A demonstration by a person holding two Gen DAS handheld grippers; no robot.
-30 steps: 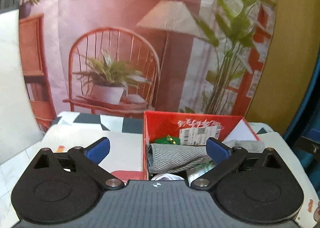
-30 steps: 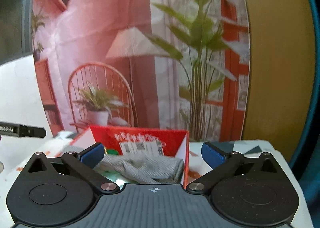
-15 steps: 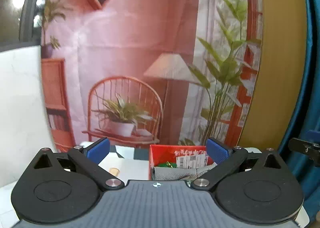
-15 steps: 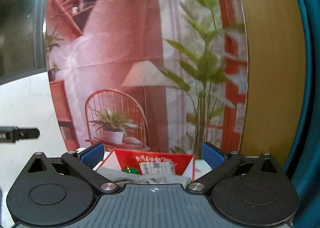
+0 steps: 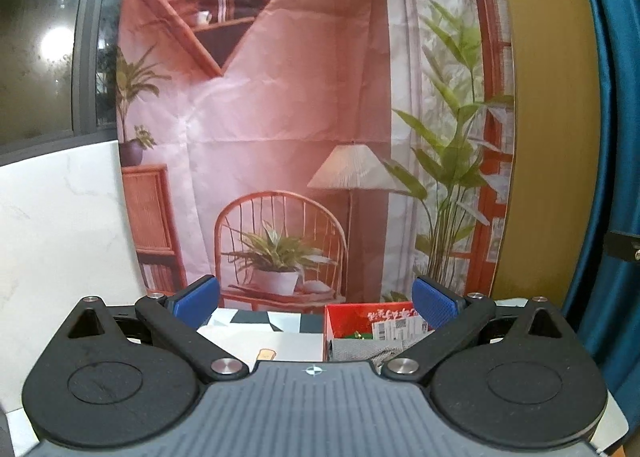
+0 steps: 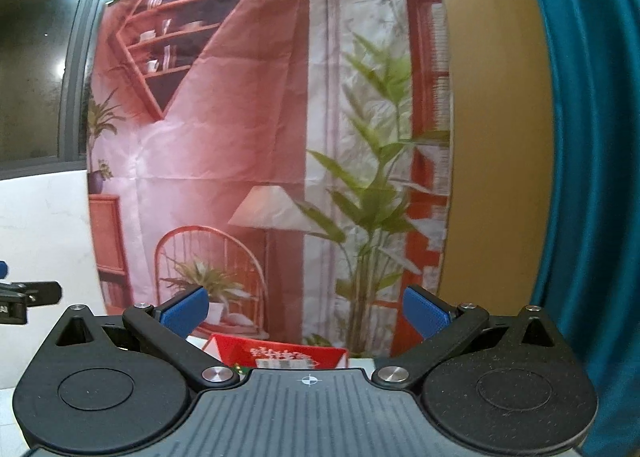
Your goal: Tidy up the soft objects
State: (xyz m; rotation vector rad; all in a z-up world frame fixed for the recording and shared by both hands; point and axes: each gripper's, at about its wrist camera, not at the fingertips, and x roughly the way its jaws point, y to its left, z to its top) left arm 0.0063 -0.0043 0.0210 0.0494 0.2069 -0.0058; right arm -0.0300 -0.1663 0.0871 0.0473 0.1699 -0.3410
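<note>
A red box (image 5: pixel 348 319) stands on the table, low in the left wrist view. A grey cloth (image 5: pixel 368 351) lies in it with a small green item (image 5: pixel 356 335) behind. My left gripper (image 5: pixel 316 303) is open and empty, raised well back from the box. In the right wrist view only the box's far wall (image 6: pixel 280 355) shows above the gripper body. My right gripper (image 6: pixel 306 311) is open and empty, also raised and back from the box.
A printed backdrop (image 5: pixel 300 117) of a pink room hangs behind the table. A patterned table cover (image 5: pixel 260 331) lies left of the box. A blue curtain (image 6: pixel 592 177) hangs at the right. A white wall panel (image 5: pixel 60 217) stands at the left.
Both grippers have lifted and pulled back from the box, which has sunk low and shrunk in both views. Both stay open and empty.
</note>
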